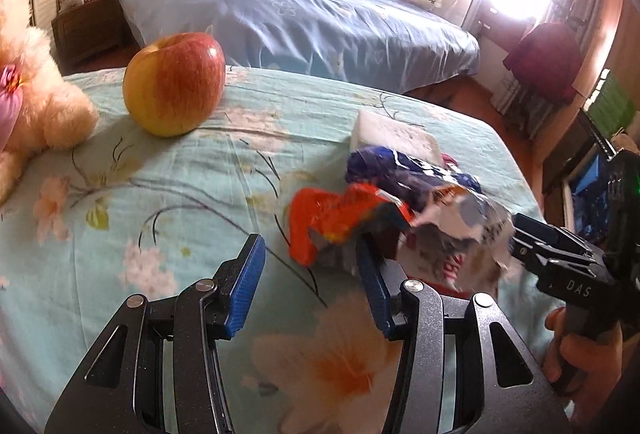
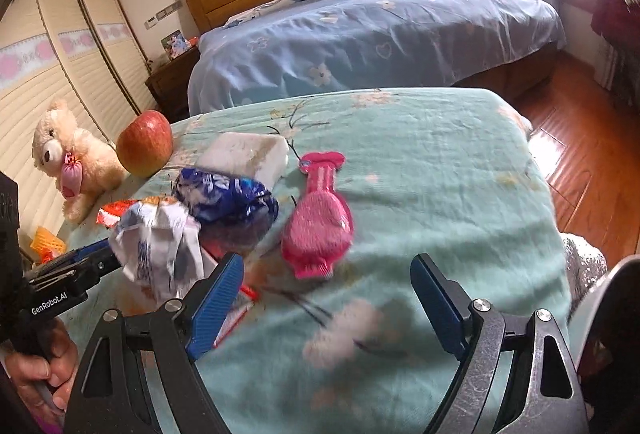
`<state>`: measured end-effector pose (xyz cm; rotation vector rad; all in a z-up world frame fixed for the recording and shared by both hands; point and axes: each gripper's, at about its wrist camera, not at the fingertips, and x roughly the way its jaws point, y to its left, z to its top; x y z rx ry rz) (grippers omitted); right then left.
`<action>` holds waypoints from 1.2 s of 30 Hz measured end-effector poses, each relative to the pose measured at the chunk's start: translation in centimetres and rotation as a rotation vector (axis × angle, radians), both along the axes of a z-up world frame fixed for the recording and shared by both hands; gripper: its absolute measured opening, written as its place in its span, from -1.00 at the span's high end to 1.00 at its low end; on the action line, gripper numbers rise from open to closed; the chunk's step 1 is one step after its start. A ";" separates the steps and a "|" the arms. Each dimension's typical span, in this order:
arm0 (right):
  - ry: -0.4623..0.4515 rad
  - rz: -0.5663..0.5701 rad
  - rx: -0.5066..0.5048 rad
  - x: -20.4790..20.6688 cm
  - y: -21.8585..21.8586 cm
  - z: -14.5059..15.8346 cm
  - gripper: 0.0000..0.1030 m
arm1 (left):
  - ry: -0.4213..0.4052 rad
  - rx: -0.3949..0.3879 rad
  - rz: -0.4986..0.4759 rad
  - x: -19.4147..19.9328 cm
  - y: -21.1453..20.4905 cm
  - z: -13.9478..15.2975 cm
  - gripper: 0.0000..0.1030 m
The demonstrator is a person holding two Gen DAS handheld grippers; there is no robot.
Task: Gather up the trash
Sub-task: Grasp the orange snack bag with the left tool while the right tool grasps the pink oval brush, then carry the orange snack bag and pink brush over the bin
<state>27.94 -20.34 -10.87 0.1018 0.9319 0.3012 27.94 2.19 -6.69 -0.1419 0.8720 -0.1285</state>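
Observation:
A pile of trash lies on the floral sheet [image 1: 160,194]: a red wrapper [image 1: 332,226], a crumpled silver wrapper [image 1: 452,246] and a blue wrapper [image 1: 400,174]. My left gripper [image 1: 308,242] is open, with bare sheet between its pads, and the red wrapper lies against its right fingertip. The right gripper's finger [image 1: 536,242] reaches the silver wrapper [image 2: 156,246] from the right. My right gripper [image 2: 328,266] stands wide open over the sheet. The near end of a pink bottle-shaped item [image 2: 316,230] lies between its tips, untouched.
An apple [image 1: 174,84] and a cream teddy bear [image 2: 68,158] sit at the far left. A white foam block [image 2: 248,154] lies behind the blue wrapper [image 2: 224,194]. Another red-and-white wrapper [image 2: 236,310] shows by the right gripper's left finger. A blue bed [image 2: 380,46] stands beyond, with wooden floor [image 2: 580,170] on the right.

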 end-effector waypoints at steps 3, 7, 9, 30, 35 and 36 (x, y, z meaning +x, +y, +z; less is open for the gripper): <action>0.010 0.017 -0.021 1.1 0.9 -0.6 -0.58 | -0.004 0.022 -0.016 0.7 -0.5 -0.2 0.08; 0.010 0.033 -0.074 1.9 1.7 -0.9 -0.41 | 0.008 0.027 -0.046 1.3 -1.1 -0.8 0.72; 0.004 0.034 -0.107 1.9 1.9 -1.0 0.07 | 0.006 0.027 -0.048 1.2 -1.2 -0.9 0.75; -0.047 -0.075 0.026 -6.6 -3.0 2.0 0.11 | -0.013 -0.067 -0.040 -8.5 -0.7 0.3 0.85; -0.065 -0.085 0.039 -9.3 -3.5 2.9 0.11 | -0.018 -0.077 -0.089 -10.2 -2.3 0.5 0.86; -0.066 -0.087 0.042 -9.7 -3.7 3.0 0.11 | -0.017 -0.082 -0.094 -10.4 -2.6 0.6 0.86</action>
